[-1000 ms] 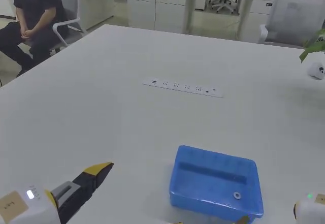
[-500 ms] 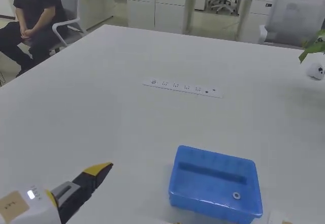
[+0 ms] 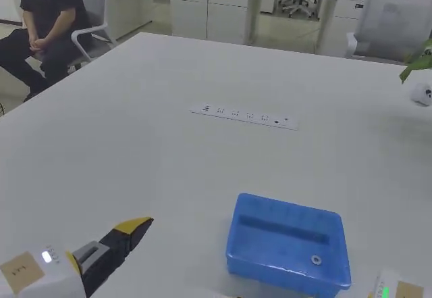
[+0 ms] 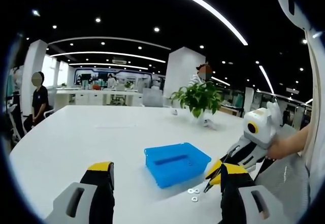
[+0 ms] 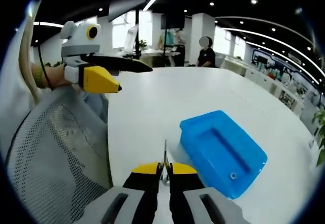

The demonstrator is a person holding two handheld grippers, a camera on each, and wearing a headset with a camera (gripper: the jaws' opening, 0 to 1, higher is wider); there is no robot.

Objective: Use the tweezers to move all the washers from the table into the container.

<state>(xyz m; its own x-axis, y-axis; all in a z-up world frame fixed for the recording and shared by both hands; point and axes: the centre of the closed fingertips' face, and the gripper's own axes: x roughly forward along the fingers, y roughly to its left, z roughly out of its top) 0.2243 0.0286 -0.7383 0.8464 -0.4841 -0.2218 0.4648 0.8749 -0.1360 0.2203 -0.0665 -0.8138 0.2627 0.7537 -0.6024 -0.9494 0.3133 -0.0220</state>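
The blue container [image 3: 287,244] stands near the table's front edge with one washer [image 3: 316,260] lying in it. Beside it on the table lie three washers [image 4: 194,199]. My right gripper [image 5: 164,167] is shut on thin metal tweezers [image 5: 165,158], which point toward the table next to the container [image 5: 223,150]. In the left gripper view the tweezers' tips [image 4: 207,185] hang just right of the loose washers. My left gripper [image 4: 166,168] is open and holds nothing. It rests low at the left of the container [image 4: 175,163], and its yellow-tipped jaw shows at the bottom left as left gripper [image 3: 135,229].
A white power strip [image 3: 244,117] is set into the middle of the table. A person sits on a chair [image 3: 88,38] at the far left corner. A potted plant [image 4: 200,98] stands at the table's far right. The table edge runs close to my body.
In the head view the right gripper's tip has dropped out at the bottom edge, leaving its white body at the bottom right corner. The left gripper has hardly moved.
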